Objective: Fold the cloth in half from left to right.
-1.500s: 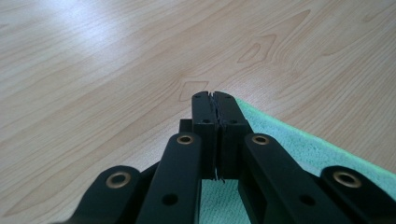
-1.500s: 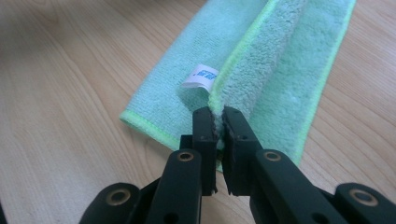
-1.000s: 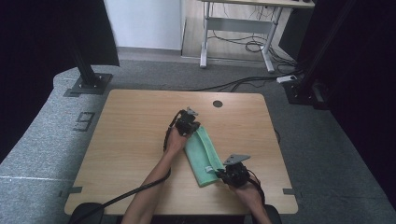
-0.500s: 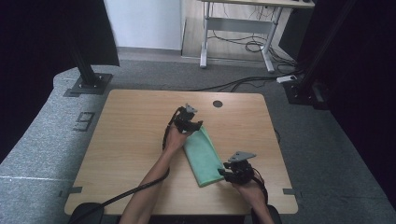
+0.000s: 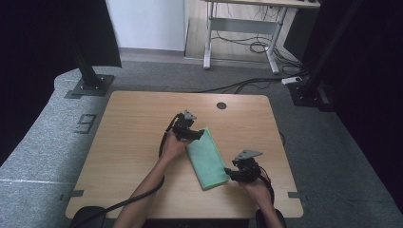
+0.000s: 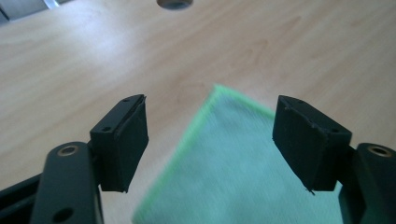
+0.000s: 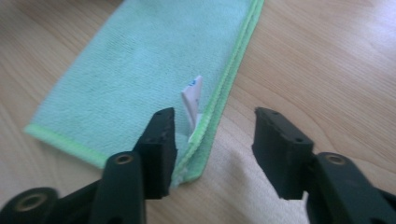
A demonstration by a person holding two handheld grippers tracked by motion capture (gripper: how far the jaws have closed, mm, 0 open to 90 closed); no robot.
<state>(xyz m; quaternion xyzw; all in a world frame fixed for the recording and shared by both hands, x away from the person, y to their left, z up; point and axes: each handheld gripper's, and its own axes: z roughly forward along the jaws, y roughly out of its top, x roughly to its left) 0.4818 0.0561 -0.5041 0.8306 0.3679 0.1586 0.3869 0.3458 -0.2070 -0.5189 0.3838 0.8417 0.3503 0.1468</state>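
High view: a folded green cloth [image 5: 206, 158] is seen lying flat on the wooden table [image 5: 128, 142], slanted from upper left to lower right, a little right of the table's middle. The left gripper [image 5: 192, 134] is held at the cloth's far end, just beside its upper corner, and the right gripper [image 5: 236, 175] is held at the near end, by the cloth's right edge. A dark round hole [image 5: 221, 105] is set in the table near its far edge.

Left gripper view: the jaws are spread apart, having just been opening, and nothing is clamped between them. The cloth's corner [image 6: 219, 140] lies on the table below and between them, untouched by the pads as far as can be told.

Right gripper view: the jaws are likewise parted, having just been opening. The double folded edge of the cloth [image 7: 140, 74], trimmed in brighter green, runs past the left jaw, and a small white label [image 7: 193, 100] sticks up from that edge. No pad is pressed on the cloth.
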